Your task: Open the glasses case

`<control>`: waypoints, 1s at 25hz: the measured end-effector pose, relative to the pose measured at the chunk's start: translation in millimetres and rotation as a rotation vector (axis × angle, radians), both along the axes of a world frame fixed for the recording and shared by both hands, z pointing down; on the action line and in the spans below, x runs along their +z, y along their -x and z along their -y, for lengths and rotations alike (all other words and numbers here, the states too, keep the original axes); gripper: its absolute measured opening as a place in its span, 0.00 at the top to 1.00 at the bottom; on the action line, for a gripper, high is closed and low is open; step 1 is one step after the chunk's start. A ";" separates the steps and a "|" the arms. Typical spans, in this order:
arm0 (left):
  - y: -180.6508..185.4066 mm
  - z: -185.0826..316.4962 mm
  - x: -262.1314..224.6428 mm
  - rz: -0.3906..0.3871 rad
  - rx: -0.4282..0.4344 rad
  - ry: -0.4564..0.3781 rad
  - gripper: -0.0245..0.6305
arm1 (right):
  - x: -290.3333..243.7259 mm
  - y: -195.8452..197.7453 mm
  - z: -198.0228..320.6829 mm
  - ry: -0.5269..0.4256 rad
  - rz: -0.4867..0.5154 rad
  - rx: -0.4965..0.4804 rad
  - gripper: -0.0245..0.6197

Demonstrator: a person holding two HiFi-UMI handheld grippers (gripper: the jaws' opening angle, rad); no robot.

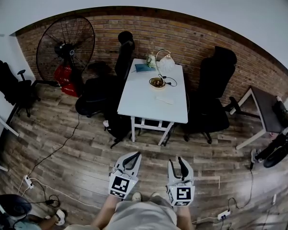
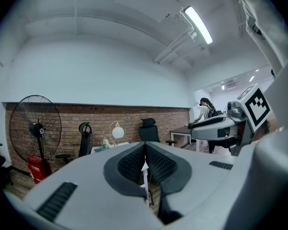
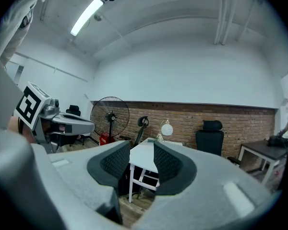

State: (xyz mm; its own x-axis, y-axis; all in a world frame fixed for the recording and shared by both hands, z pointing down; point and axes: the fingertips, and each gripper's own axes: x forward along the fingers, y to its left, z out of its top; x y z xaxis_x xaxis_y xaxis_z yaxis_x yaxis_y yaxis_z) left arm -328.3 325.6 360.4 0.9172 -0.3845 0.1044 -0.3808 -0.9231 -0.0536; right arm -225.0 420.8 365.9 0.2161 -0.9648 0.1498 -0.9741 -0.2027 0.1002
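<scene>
My left gripper [image 2: 145, 145] had its jaws pressed together, the ribbed pads meeting with nothing between them. My right gripper [image 3: 141, 150] had its jaws apart, clamped on nothing; through the gap I saw only the far white table [image 1: 149, 107]. I held both side by side, pointing roughly level, out over the wooden floor [image 1: 77, 152] and well short of that table. On the table stood a small lamp [image 1: 166, 60], a teal book [image 1: 144, 67] and a bowl [image 1: 157, 83]. I could not make out the glasses case with any certainty from there; a small pale oblong [image 1: 165, 100] lay on the near part of the table top. Black chairs [image 1: 213, 92] flanked the table. A big fan [image 1: 65, 44] stood to the left before the brick wall [image 1: 192, 37].
</scene>
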 end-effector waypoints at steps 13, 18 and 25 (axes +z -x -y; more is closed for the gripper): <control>-9.7 22.9 2.7 -0.012 -0.008 0.003 0.95 | 3.8 -14.4 26.1 -0.003 -0.010 -0.007 0.72; -20.8 41.1 1.1 -0.010 -0.023 -0.001 0.95 | 4.2 -27.6 43.9 -0.004 0.006 -0.003 0.72; -47.9 70.1 6.7 0.004 -0.040 0.003 0.95 | 10.0 -59.6 76.5 -0.002 0.017 -0.016 0.72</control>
